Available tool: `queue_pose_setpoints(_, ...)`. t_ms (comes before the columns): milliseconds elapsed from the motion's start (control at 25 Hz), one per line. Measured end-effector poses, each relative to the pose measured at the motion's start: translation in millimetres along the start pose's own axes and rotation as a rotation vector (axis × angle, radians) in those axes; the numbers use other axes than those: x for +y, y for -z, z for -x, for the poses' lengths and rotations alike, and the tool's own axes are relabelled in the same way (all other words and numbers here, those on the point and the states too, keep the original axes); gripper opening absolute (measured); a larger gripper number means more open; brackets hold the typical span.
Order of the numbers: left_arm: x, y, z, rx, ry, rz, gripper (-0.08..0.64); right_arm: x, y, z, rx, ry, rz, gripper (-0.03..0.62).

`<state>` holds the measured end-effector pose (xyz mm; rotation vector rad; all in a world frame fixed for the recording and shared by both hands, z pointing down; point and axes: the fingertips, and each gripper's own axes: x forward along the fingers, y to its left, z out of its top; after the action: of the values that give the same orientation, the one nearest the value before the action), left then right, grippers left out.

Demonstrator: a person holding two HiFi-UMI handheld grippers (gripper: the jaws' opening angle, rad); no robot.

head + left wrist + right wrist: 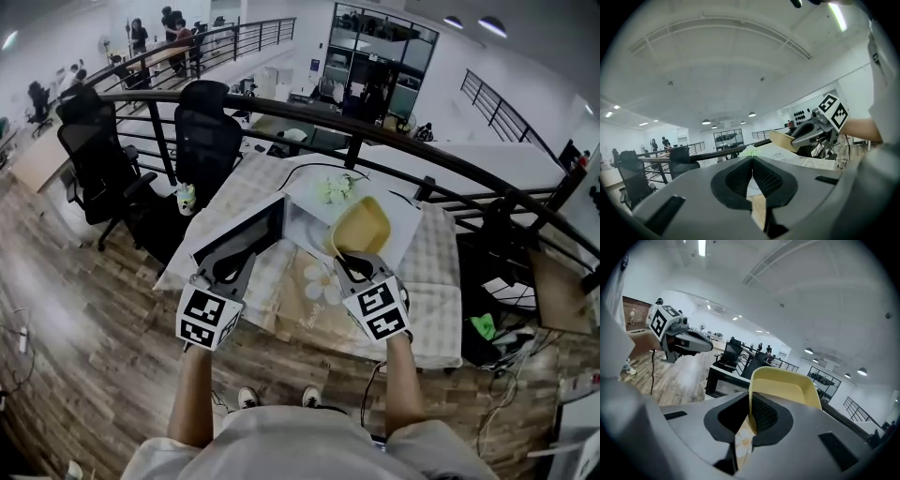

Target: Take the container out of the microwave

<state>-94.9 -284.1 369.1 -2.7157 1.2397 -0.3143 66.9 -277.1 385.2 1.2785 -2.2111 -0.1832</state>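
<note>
Your right gripper (354, 265) is clamped on the rim of the yellow container (362, 228), held just outside the open microwave (302, 223). Your left gripper (230, 274) has its jaws together and empty, near the microwave door (239, 236).

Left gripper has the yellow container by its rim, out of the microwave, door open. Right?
Not quite: the right gripper clamps the yellow container by its rim, as the right gripper view shows; the left gripper is shut on nothing. The rest holds: out of the microwave, door open.
</note>
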Motion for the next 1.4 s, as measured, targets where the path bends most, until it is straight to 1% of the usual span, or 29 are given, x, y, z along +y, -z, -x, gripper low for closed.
queue_pose_setpoints(160, -4.4, -27.3, 4.9, -0.047, 0.003, -0.039, 0.018, -20.7, -15.4, 30.8, -0.051, 0.054, -0.004, 0.032)
queue_pose_setpoints(320, -9.0, -49.5, 13.2, -0.090, 0.008, -0.067, 0.018, -30.2, -26.7, 53.0, -0.076, 0.089, -0.005, 0.032)
queue_pose_setpoints(560, -17.2, -64.6, 17.1, -0.118, 0.018, -0.088, 0.020, -36.4, -26.2, 68.5, -0.084, 0.118, -0.012, 0.031)
queue_pose_setpoints(920, -27.2, -62.9, 5.4, -0.106, 0.031, -0.094, 0.018, -40.6, -21.7, 68.2, -0.078, 0.109, -0.009, 0.029)
queue_pose_setpoints(1400, -17.0, -49.0, -7.8, -0.083, 0.037, -0.085, 0.020, -42.1, -18.5, 50.1, -0.067, 0.092, -0.013, 0.029)
